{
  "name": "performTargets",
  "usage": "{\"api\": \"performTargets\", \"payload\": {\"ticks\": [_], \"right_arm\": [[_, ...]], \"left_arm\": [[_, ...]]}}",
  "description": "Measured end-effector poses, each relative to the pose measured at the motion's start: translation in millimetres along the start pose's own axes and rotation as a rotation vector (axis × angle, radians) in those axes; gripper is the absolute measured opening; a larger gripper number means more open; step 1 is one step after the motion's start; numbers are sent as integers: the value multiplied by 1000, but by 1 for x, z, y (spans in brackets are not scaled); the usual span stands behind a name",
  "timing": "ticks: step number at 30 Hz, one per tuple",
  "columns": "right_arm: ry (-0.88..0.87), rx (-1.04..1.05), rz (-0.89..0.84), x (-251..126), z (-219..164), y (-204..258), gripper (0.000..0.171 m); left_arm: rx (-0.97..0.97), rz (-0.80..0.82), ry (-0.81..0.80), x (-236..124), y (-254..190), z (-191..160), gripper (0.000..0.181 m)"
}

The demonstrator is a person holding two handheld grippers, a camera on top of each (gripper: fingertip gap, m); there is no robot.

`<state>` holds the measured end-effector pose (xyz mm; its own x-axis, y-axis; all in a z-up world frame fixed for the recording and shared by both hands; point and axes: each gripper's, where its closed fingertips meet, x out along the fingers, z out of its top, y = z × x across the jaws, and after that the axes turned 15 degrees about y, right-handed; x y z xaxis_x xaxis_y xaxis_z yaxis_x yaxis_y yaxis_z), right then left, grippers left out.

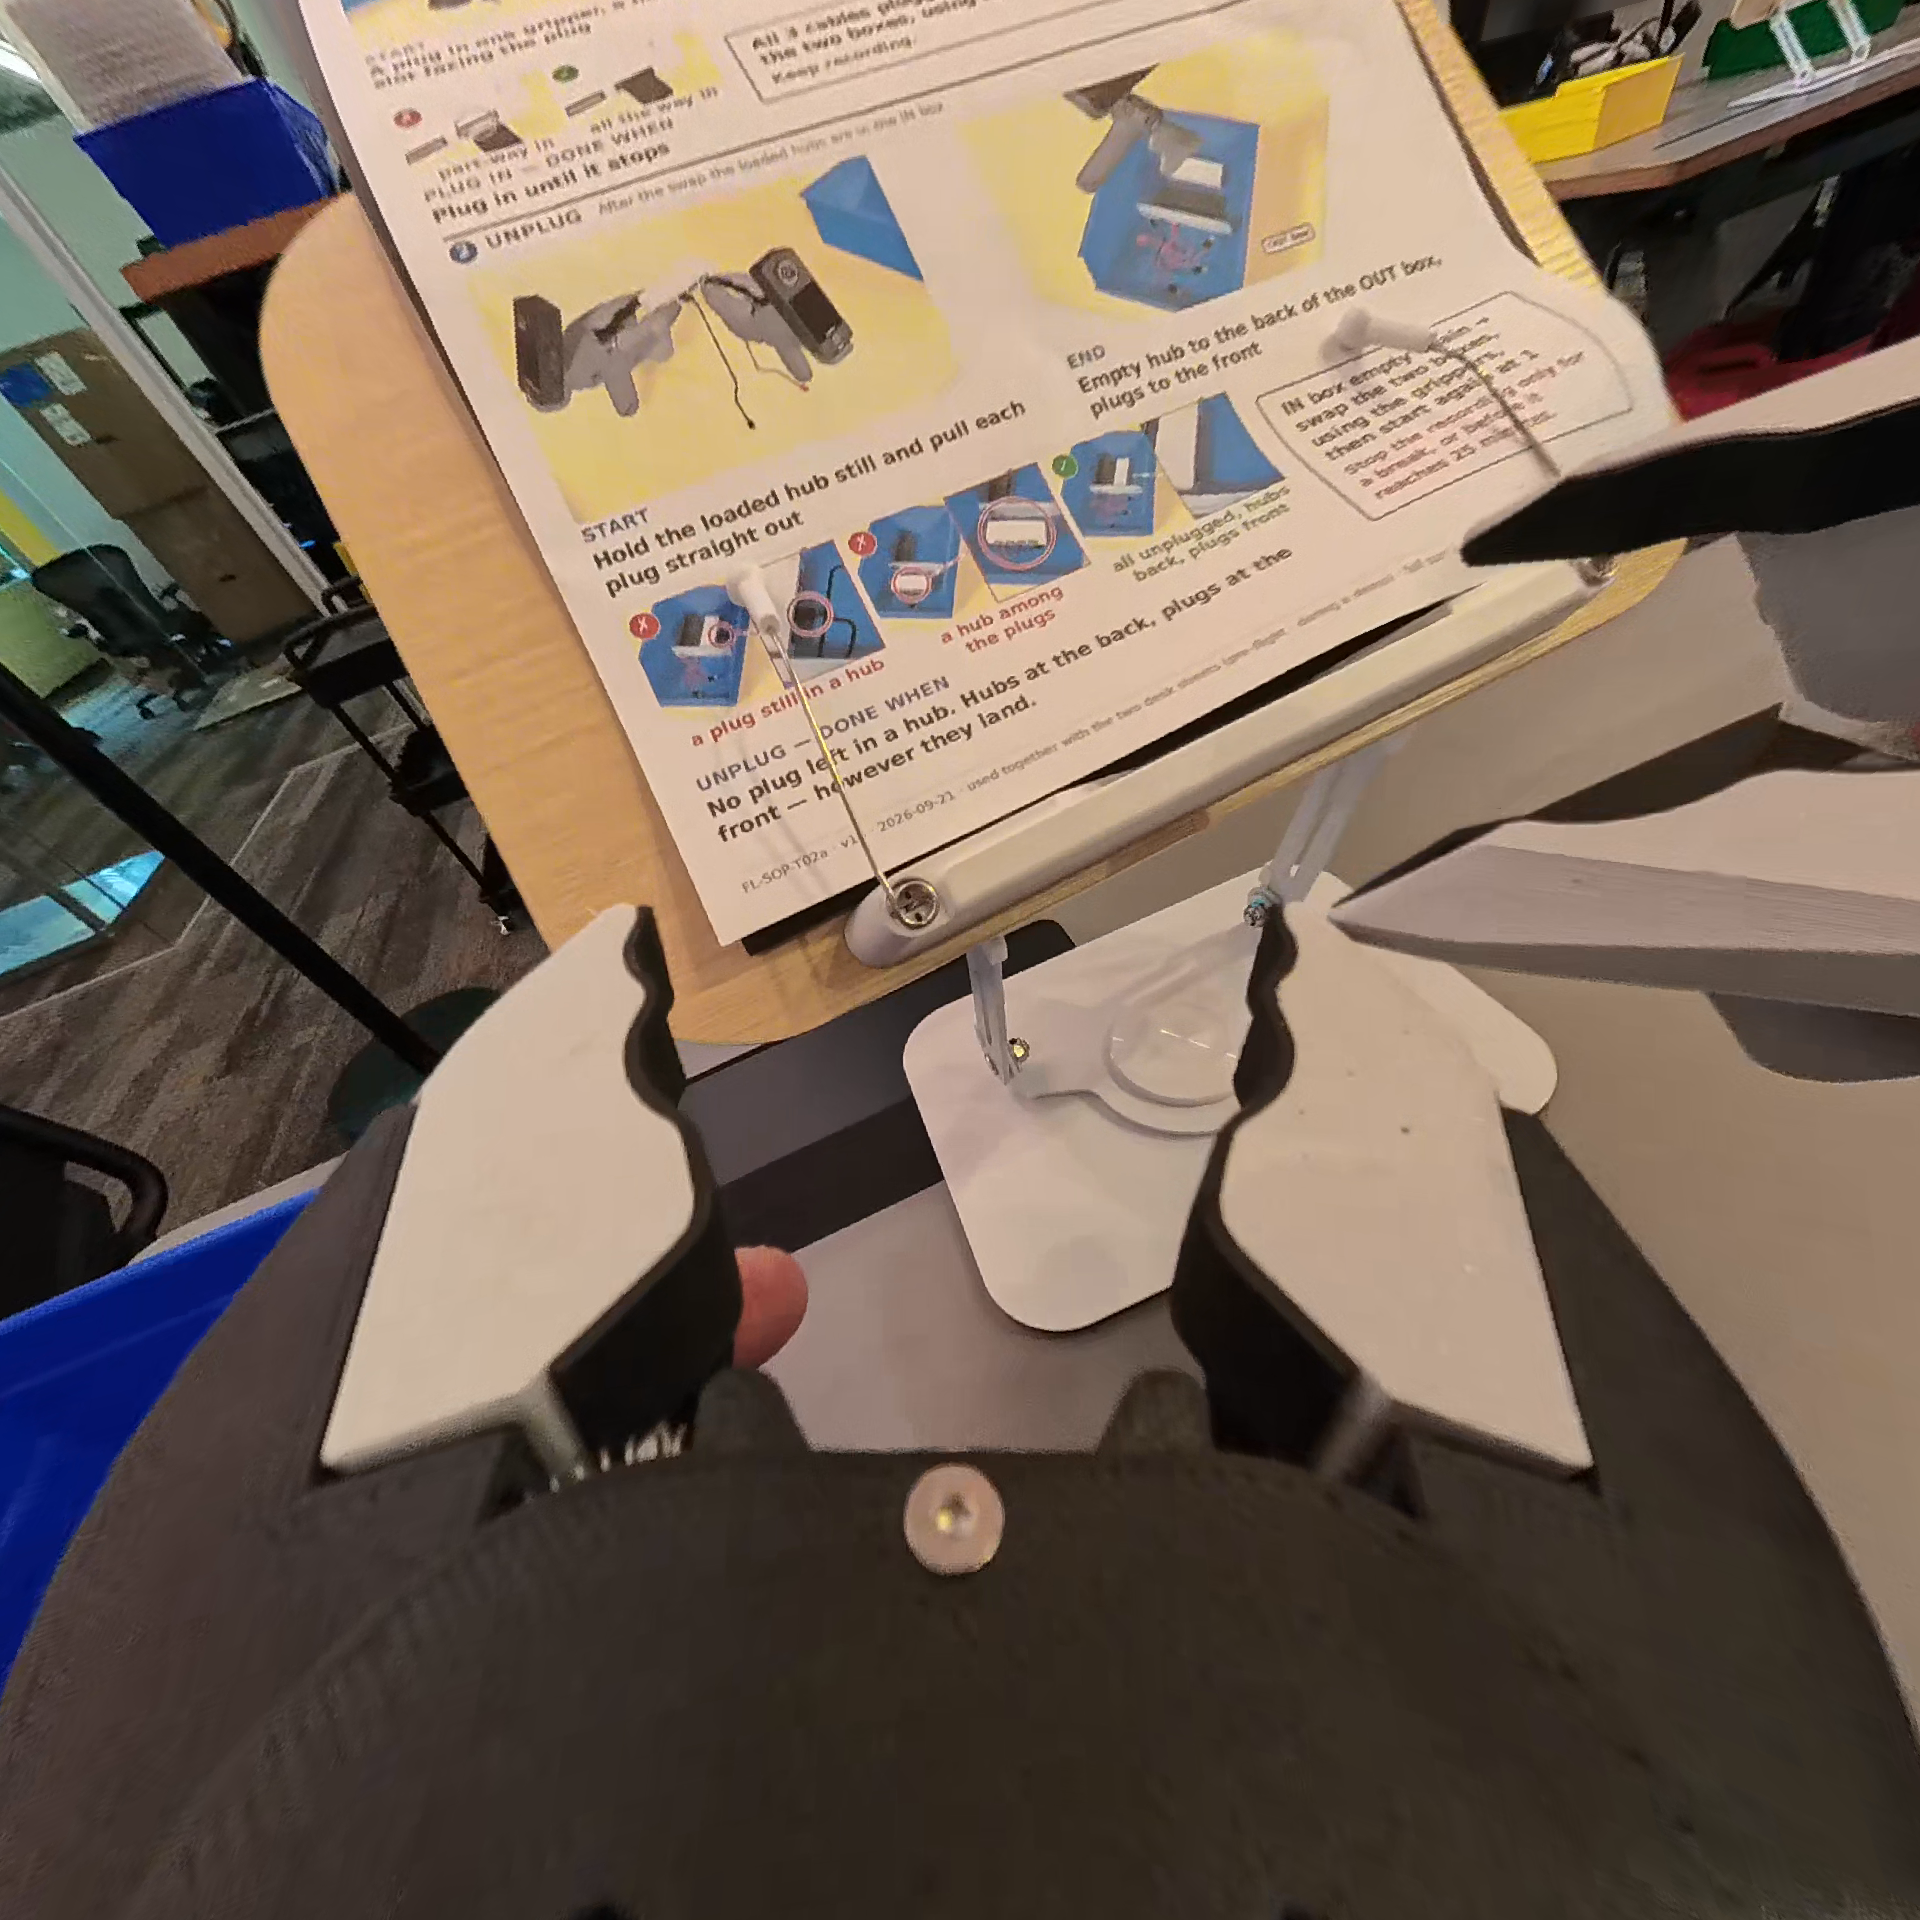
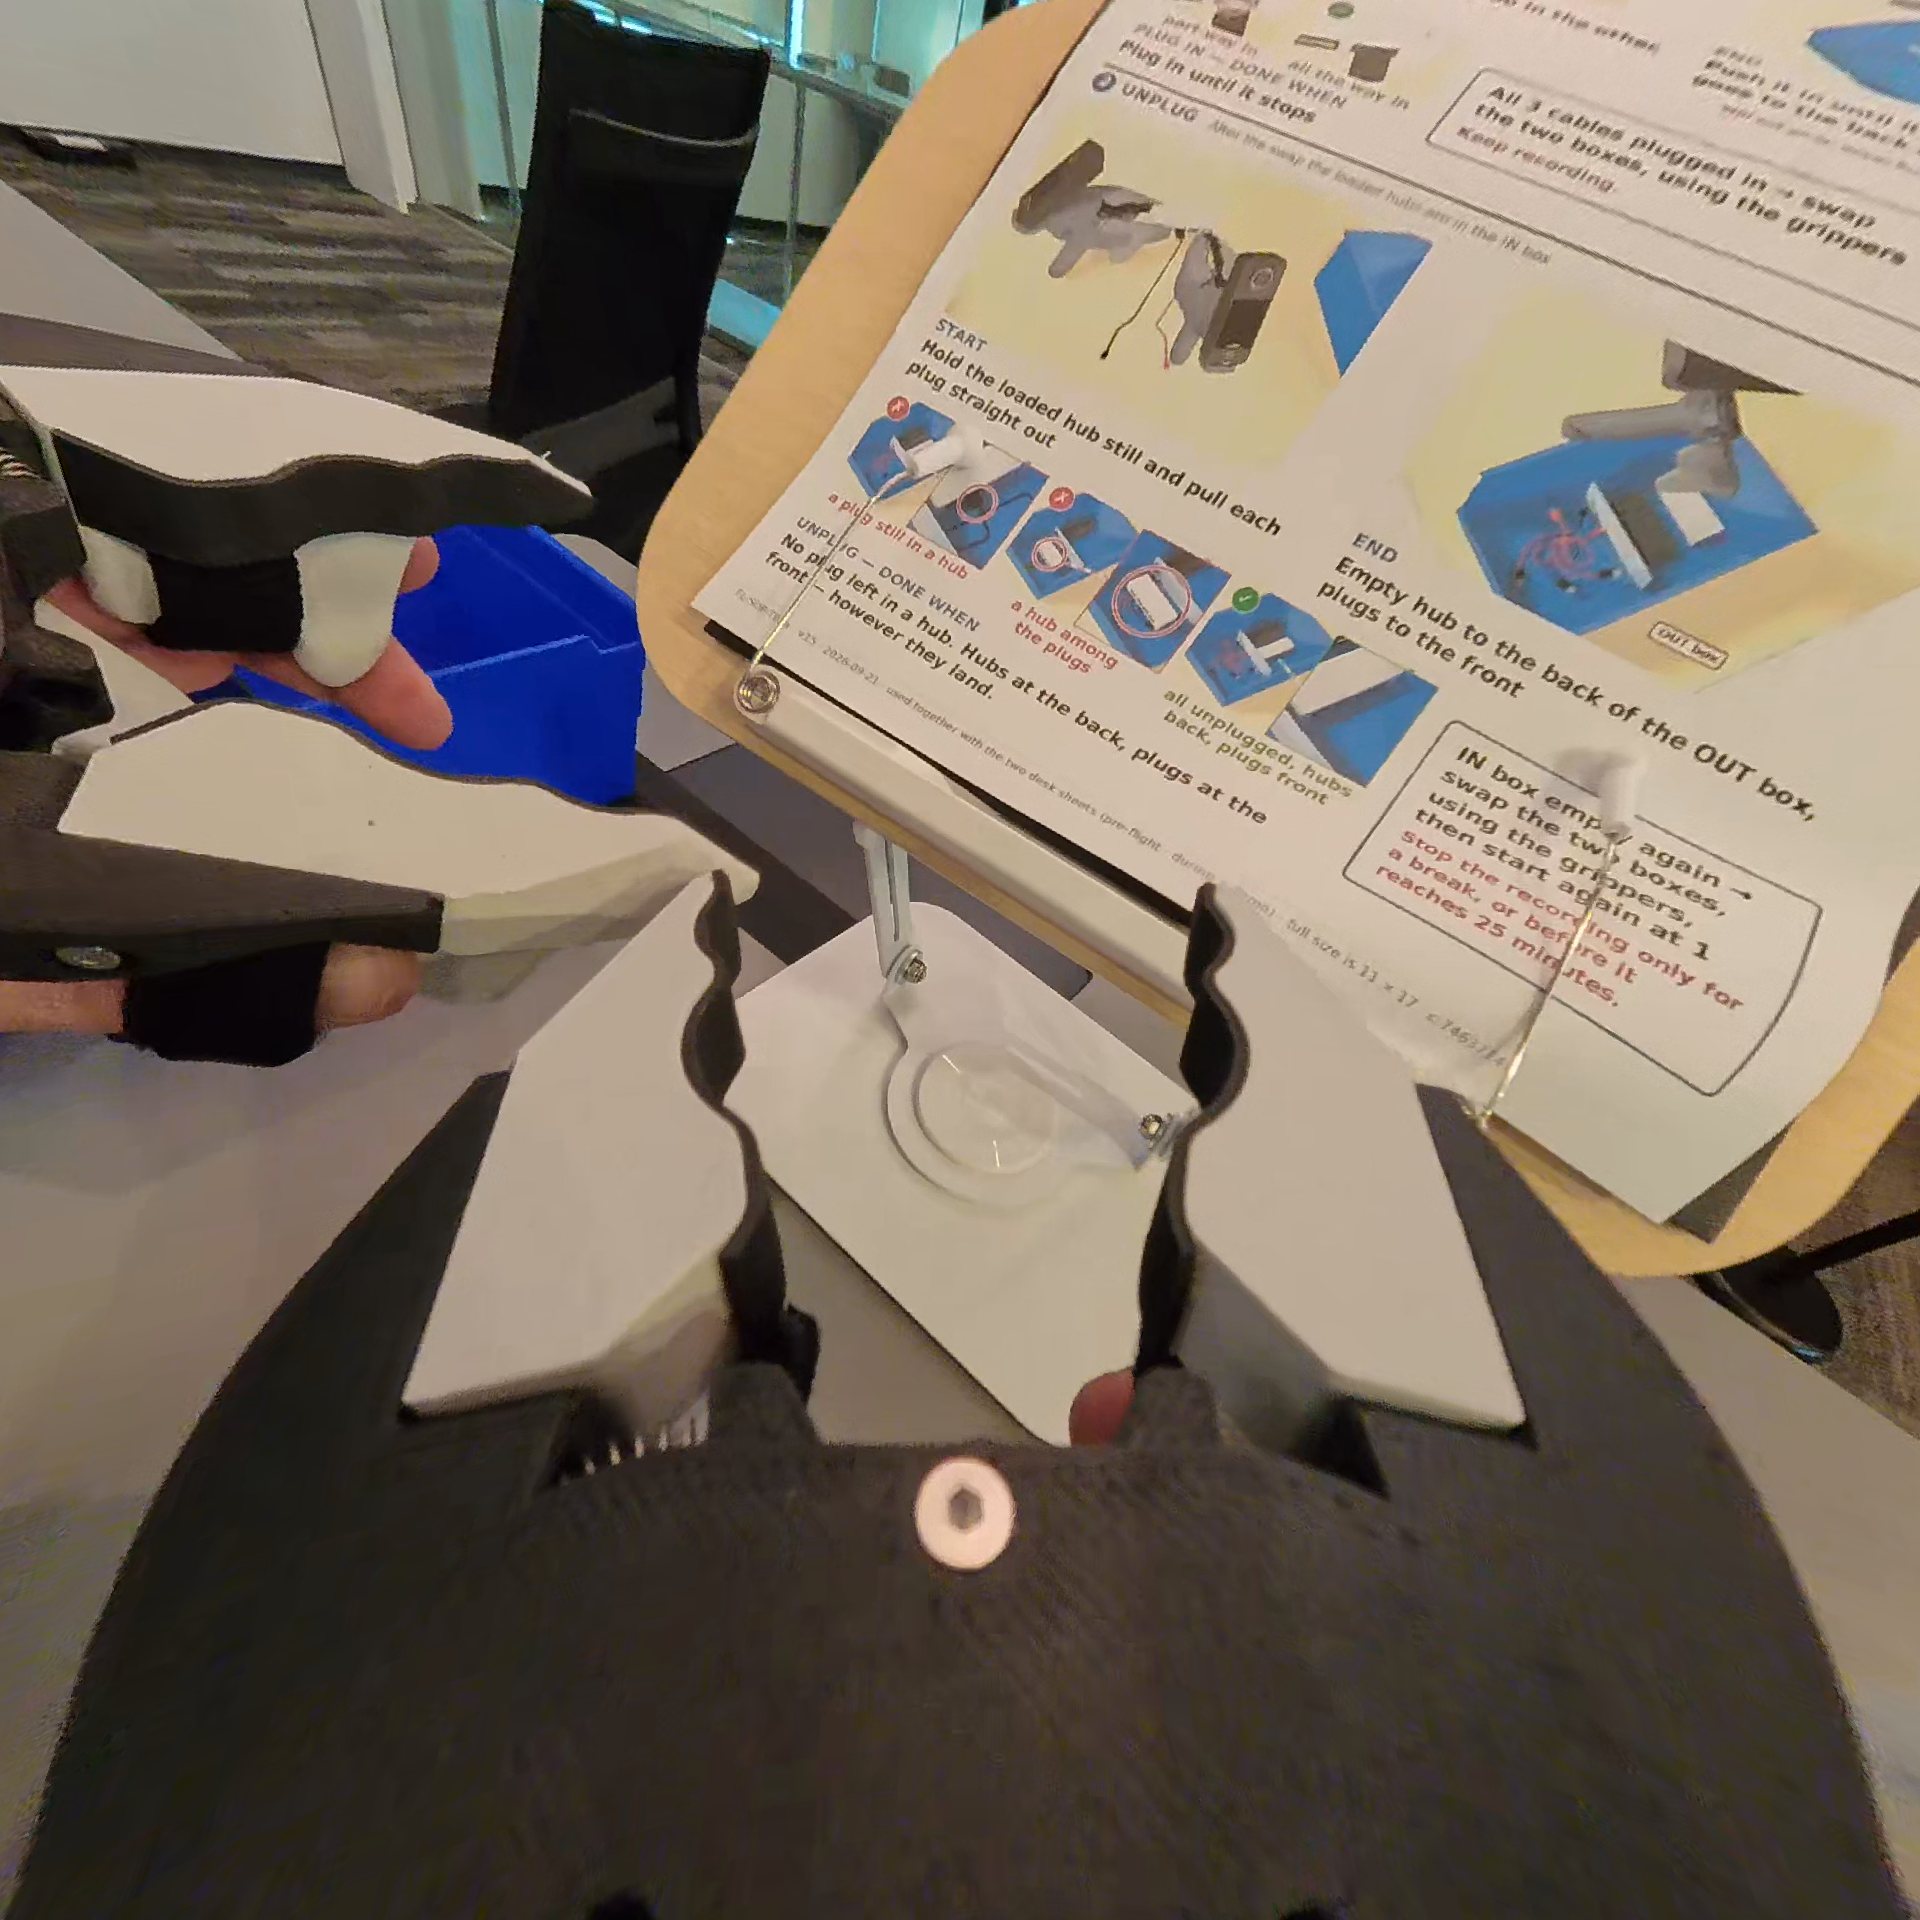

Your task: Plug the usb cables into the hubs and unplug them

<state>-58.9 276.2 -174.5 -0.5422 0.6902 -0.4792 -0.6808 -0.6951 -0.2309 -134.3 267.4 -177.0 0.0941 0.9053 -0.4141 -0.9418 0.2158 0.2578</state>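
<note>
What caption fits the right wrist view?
Open right gripper facing a stand's white base below an instruction sheet; blue bin at left.

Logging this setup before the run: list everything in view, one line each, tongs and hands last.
Instruction sheet: one, white with yellow and blue pictures, clipped on the stand's board.
Document stand: one, tan board on a white base, on the table ahead of both tongs.
Wire page holders: two, silver with white tips, across the sheet's lower edge.
Blue bin: one, left of the stand, behind the left tongs.
Table: one, pale grey.
Office chair: one, black, behind the table.
USB cables, hubs: none in view.
Left tongs: open, empty.
Right tongs: open, empty.
Hand: one, black fingerless glove, holding the left tongs.
</note>
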Motion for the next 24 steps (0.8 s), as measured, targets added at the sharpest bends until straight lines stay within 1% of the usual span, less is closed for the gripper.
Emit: {"api": "performTargets", "payload": {"ticks": [9, 15, 17, 21, 24], "right_arm": [[22, -9, -3, 3, -4, 1, 86], [3, -18, -11, -3, 3, -2, 87], [-9, -19, -22, -12, 10, -6, 89], [-71, -40, -70, -48, 35, -13, 85], [-24, -127, -154, -76, 40, -22, 86]], "left_arm": [[6, 12, 11, 2, 2, -3, 106], [9, 13, -9, -5, 3, 4, 108], [-2, 4, -37, -13, 3, 13, 109], [5, 33, -102, -35, 13, 31, 109], [-31, 24, -152, -53, 22, 44, 108]]}}
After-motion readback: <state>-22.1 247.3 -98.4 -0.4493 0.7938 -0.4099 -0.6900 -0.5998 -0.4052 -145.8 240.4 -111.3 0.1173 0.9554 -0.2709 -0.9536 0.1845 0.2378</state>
